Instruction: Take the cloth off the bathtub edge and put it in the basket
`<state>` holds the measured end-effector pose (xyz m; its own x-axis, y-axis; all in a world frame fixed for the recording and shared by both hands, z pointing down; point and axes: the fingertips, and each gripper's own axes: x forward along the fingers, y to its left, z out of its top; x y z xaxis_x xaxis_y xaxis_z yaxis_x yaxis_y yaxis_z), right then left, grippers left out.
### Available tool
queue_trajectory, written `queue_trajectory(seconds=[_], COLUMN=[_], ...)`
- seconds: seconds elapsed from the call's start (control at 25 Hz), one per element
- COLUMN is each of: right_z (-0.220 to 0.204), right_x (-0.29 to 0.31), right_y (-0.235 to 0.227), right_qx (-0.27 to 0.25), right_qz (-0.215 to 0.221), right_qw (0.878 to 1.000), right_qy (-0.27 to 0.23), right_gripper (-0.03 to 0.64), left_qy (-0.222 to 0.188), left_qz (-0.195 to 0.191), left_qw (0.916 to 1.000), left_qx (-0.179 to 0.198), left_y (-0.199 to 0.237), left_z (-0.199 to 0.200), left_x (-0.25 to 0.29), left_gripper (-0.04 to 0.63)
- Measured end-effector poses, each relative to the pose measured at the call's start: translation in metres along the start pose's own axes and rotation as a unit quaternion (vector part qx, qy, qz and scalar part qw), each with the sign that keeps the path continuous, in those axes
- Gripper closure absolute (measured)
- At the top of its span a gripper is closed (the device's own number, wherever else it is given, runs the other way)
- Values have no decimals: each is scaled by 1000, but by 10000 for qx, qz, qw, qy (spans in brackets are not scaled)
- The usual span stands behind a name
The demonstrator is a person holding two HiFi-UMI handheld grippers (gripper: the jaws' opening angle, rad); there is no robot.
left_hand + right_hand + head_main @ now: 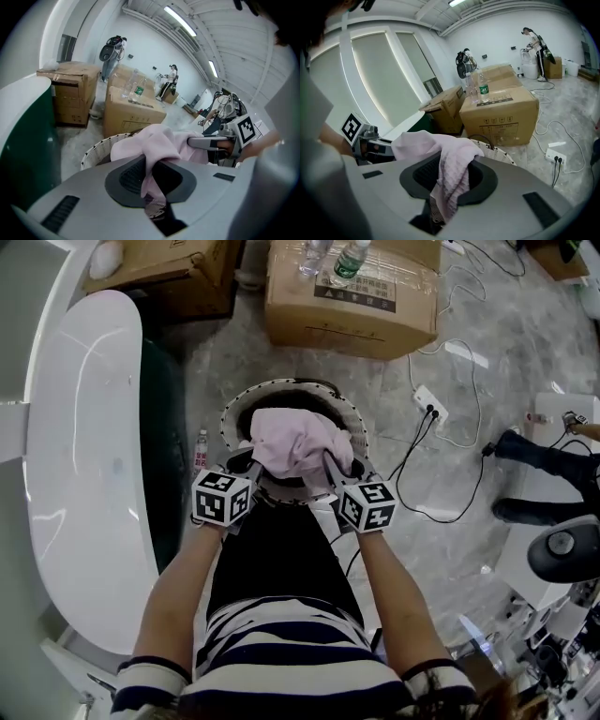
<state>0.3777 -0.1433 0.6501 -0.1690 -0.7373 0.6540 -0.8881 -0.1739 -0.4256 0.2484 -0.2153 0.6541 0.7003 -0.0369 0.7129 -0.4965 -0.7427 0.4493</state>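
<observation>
Grey marble flooring is seen around a round white perforated basket, largely hidden under a crumpled pink cloth. That cloth is clamped by the left gripper and the right gripper.

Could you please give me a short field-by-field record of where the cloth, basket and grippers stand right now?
cloth: pink, bunched, held over the basket's opening
basket: white, round, on the floor beside the bathtub
left gripper: shut on the cloth
right gripper: shut on the cloth
task stage: cloth off the bathtub, not yet released
</observation>
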Motion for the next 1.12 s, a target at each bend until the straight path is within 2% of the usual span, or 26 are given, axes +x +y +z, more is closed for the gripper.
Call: queue_trajectory(seconds=[0.48, 0.64, 0.76, 0.96, 1.12], right_z=[-58, -71, -77, -82, -102], right_x=[33, 35, 36, 35, 32], right_y=[-13, -13, -14, -13, -22], right_qx=[220, 174, 156, 393, 498], right_qz=[-89, -131, -237, -260, -520], right_qw=[9962, 9939, 9919, 9897, 9823], right_qy=[837, 1085, 1236, 1355, 1730], right_gripper=[509, 494, 456, 447, 447], left_qy=[1094, 1357, 1382, 1224, 1067], left_qz=[144, 507, 642, 524, 443], left_qw=[9933, 9873, 9848, 9889, 9912], left_qx=[344, 647, 838, 655, 645], left_y=[26, 37, 40, 37, 29], left_z=[-56, -66, -67, -62, -53], left_x=[30, 32, 30, 25, 25], left_gripper=[545, 545, 545, 544, 545])
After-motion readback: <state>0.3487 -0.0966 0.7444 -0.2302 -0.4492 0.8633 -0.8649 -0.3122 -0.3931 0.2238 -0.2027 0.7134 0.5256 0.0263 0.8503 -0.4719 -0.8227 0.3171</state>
